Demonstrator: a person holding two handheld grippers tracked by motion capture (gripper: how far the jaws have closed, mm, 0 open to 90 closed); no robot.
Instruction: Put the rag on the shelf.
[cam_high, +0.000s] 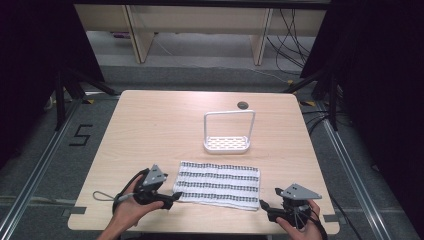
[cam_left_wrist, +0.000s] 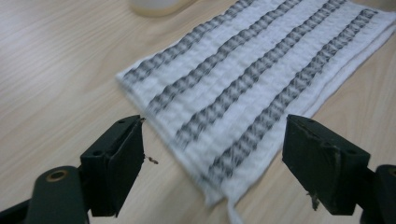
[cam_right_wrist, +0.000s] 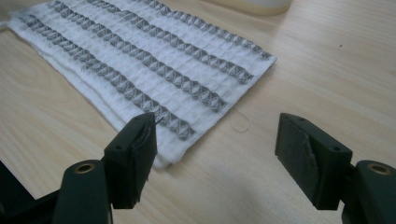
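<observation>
Both grippers, left (cam_high: 172, 199) and right (cam_high: 264, 206), are hovering wide open at the towel's (cam_high: 219, 184) near corners, seemingly lining up a pinch each to lift it.

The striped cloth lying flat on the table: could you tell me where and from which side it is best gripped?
Probably by its two near corners. The striped cloth lies flat and folded, and the open left gripper and right gripper already face those corners, so each can slide in low from its own side and pinch the layered edge.
</observation>
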